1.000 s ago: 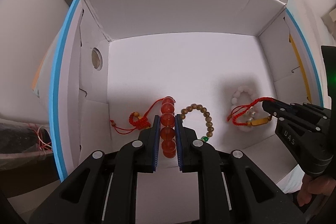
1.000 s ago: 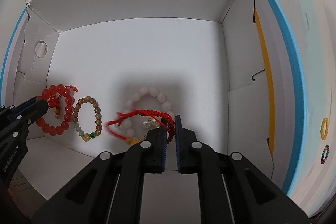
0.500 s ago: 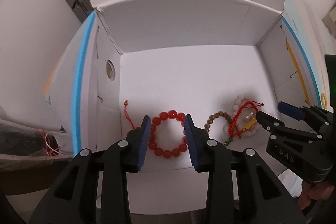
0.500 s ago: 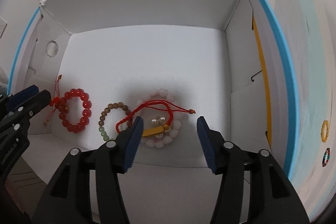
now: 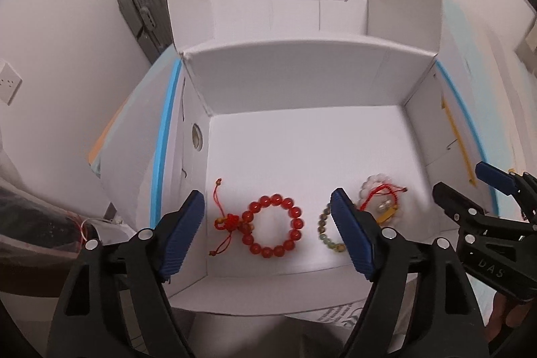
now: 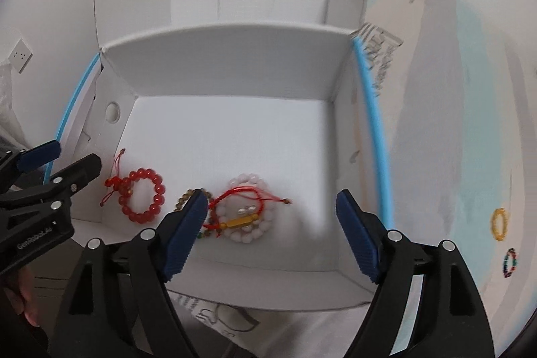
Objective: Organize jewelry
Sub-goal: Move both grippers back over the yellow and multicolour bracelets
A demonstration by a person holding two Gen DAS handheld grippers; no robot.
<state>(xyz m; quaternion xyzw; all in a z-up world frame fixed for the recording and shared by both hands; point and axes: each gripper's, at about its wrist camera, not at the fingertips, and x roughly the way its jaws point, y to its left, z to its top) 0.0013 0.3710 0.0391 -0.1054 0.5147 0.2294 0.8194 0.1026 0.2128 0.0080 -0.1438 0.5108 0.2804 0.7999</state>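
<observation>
Four bracelets are seen on the floor of an open white box (image 5: 302,79), all close to its near wall. The red bracelet (image 5: 274,226) is a ring of large, glossy, translucent red beads with a knotted red cord and tassel trailing off its left side. The brown bracelet (image 6: 188,197) is made of smaller brown beads with a few green ones, and is partly hidden by a pad in both views. The white bracelet (image 6: 250,232) is a ring of pale, milky beads; across it lies a red cord bracelet (image 6: 245,193) carrying a gold bar and two small pearls — the two overlap.

The left gripper (image 5: 266,232) hangs above the red bracelet; its jaws are opening, nothing is pressed by the blue pads, and the bracelet lies flat on the floor, seen between them. The right gripper (image 6: 270,232) hangs above the white and cord pair; its jaws are likewise opening, with nothing clamped, and the pair appears nearer its left pad.

On the table (image 6: 453,140) outside the box, at right, a yellow ring (image 6: 499,223) and a multicoloured ring (image 6: 510,262) are seen, well apart from both grippers.

Writing: "DAS" is read on the right gripper in the left view; lettering on the left gripper is blurred — illegible. Print on the box flap cannot be read.
</observation>
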